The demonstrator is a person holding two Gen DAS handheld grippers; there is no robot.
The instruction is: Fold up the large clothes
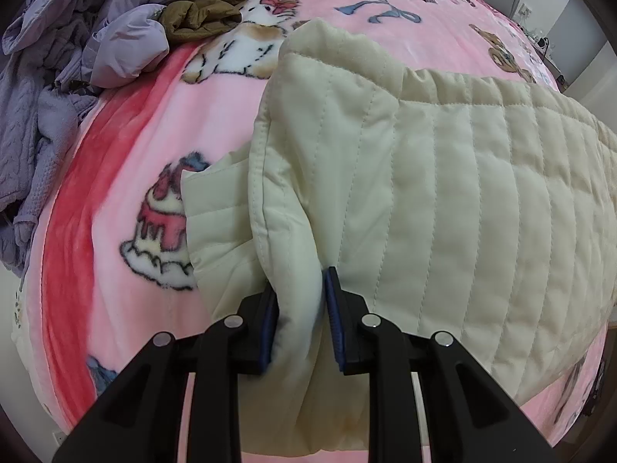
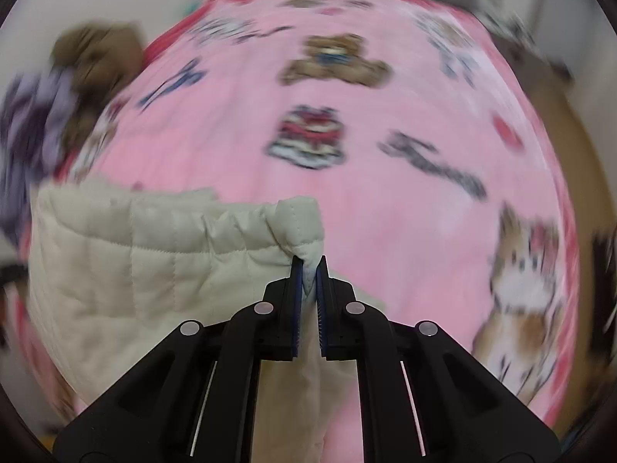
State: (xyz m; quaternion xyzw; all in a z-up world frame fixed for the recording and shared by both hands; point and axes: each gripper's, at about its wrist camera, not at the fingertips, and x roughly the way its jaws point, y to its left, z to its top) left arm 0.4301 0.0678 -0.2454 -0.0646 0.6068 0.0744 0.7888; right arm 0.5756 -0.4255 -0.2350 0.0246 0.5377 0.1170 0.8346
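1. The cream quilted jacket [image 1: 443, 177] is seen lying across the pink cartoon-print blanket [image 1: 127, 146] on the bed, its stitched channels running away from the camera.
2. A thick bunched fold at the jacket's near edge is clamped by the left gripper [image 1: 300, 308]; padded fabric fills the gap, so the jaws are held closed on the jacket, not fully together.
3. At the jacket's opposite end, a quilted corner is pinched by the right gripper [image 2: 308, 281]. Its jaws are nearly together, with only a thin wedge of cloth caught between the blue pads [image 2: 296, 301].
4. The right wrist view is smeared with blur, so how deep that corner sits in the jaws cannot be told.
5. A lilac garment [image 1: 58, 88] and an olive-brown one [image 1: 200, 15] are heaped on the blanket beyond the jacket's left end, well apart from it.
6. Risk one: the thin right-hand pinch could be pulled free if the jacket is lifted sharply, as slick padded fabric would probably slide.
7. Risk two: with a fat bundle on one side and a mere corner on the other, the span could be tensioned unevenly and the fold laid crooked.
8. Risk three: a loose sleeve panel [image 1: 216, 223] beside the left jaws could be trapped under the fold.
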